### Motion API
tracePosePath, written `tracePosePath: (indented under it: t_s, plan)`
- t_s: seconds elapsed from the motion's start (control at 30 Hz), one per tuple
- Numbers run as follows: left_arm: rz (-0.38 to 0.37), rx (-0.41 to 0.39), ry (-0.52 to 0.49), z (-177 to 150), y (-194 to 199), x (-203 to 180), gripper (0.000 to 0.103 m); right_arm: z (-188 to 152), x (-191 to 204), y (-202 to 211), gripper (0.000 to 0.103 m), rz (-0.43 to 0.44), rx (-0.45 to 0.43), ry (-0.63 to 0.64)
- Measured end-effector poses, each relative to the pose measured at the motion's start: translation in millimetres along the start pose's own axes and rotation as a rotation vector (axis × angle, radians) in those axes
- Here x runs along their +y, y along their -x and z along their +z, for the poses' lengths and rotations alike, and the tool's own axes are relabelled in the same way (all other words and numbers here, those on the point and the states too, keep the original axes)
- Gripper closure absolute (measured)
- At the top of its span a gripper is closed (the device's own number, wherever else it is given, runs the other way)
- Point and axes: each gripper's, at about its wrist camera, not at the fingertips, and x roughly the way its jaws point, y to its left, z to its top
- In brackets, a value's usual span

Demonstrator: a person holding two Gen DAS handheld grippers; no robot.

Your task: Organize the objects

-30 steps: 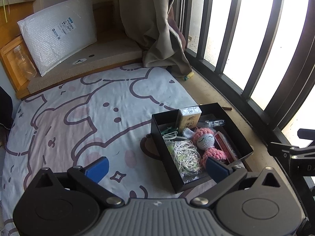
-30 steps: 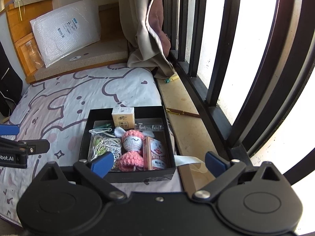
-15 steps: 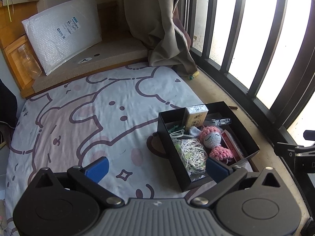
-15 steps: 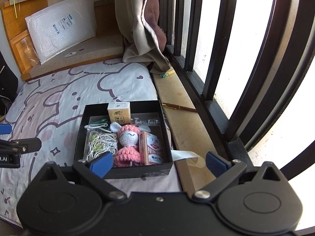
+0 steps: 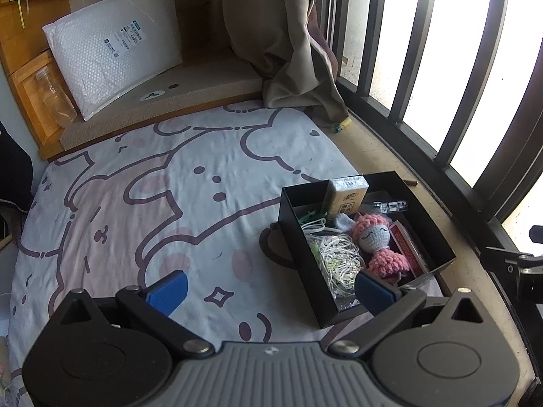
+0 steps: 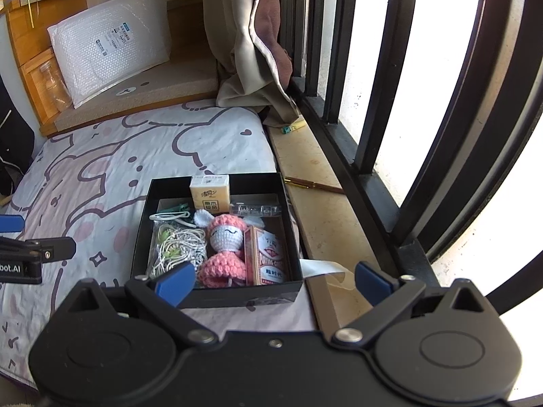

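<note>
A black open box (image 5: 437, 234) (image 6: 217, 296) rests on the patterned bedsheet by the window ledge. Inside lie a pink crochet doll (image 6: 225, 247) (image 5: 376, 244), a yellow tissue pack (image 6: 209, 192) (image 5: 348, 195), a red card box (image 6: 269, 257), a bundle of white cord (image 6: 176, 247) (image 5: 339, 261) and a clear clip (image 6: 256, 209). My left gripper (image 5: 269, 291) hovers open over the sheet, its right finger over the box's near corner. My right gripper (image 6: 271, 281) is open above the box's near wall and holds nothing.
A bubble-wrap mailer (image 5: 115, 44) leans on a wooden headboard (image 5: 20, 47) at the back. A beige curtain (image 5: 281, 34) hangs by black window bars (image 6: 383, 68). A pen (image 6: 314, 186) and a small yellow item (image 6: 295, 126) lie on the stone ledge (image 6: 329, 224).
Both grippers have drawn back and shifted a little, so the box sits further right in the left wrist view. Nothing in the box has moved. Both stay open.
</note>
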Motion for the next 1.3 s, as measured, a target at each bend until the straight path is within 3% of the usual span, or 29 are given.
tracePosePath:
  t_s: [1.3]
  plan:
    - [-0.004,0.01,-0.008,-0.7,-4.5,-3.0,0.0,0.4,-2.0,-1.7,0.002,0.002,0.008,-0.007]
